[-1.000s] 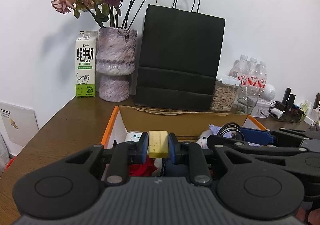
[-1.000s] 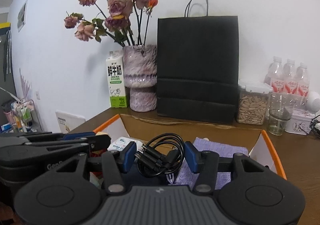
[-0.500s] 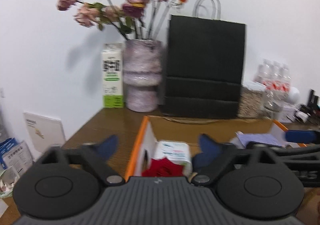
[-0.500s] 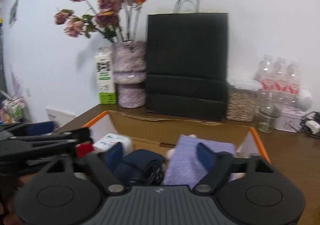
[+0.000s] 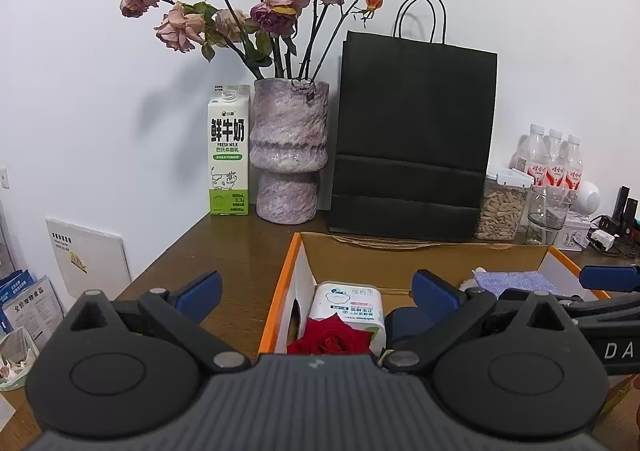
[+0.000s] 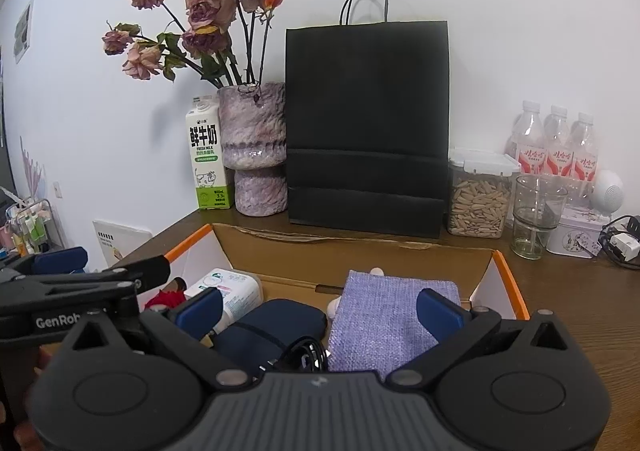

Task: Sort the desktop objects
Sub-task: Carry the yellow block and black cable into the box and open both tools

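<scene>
We are noting both loads now lying in the cardboard box (image 6: 404, 251), the black cable (image 6: 302, 355) resting on the navy pouch (image 6: 272, 325), as the left gripper (image 5: 316, 291) and right gripper (image 6: 318, 309), clamped a second ago, are hanging wide and empty, indicating this deposit is finishing.

White wall (image 5: 100, 71), brown wood desk (image 5: 224, 247).

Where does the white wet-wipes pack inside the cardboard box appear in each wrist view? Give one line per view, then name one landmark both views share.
Left wrist view: the wet-wipes pack lies low and centre, in the cardboard box's left end, just behind the red rose.
Right wrist view: the pack lies lower left of centre, left of the navy pouch.
Shared landmark: the black paper bag behind the box.
</scene>
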Available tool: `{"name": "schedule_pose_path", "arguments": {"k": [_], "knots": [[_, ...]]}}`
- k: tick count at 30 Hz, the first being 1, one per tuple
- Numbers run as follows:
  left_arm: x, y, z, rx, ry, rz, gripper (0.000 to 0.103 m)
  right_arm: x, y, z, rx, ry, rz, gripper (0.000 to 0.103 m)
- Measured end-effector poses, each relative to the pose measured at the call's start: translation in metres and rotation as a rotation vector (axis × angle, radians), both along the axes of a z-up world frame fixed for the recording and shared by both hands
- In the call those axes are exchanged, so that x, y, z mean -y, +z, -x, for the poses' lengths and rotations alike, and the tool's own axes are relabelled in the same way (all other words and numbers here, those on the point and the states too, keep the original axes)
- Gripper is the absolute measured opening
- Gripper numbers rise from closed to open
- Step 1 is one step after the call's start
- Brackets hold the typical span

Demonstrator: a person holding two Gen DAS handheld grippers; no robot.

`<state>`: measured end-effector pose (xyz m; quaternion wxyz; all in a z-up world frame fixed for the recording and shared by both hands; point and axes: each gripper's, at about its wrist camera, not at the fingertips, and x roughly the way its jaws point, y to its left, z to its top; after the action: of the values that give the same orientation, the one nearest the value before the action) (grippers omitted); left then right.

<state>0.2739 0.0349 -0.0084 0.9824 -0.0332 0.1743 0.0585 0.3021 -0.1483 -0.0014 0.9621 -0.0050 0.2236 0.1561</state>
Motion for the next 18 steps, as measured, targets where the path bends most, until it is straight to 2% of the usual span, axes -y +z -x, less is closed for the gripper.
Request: {"name": "schedule_pose_path", "arguments": {"k": [18], "knots": [[0.009, 0.011, 0.012, -0.04, -0.036, -0.011, 0.103, 0.008, 0.011, 0.02, -0.003, -0.009, 0.026, 0.103]]}}
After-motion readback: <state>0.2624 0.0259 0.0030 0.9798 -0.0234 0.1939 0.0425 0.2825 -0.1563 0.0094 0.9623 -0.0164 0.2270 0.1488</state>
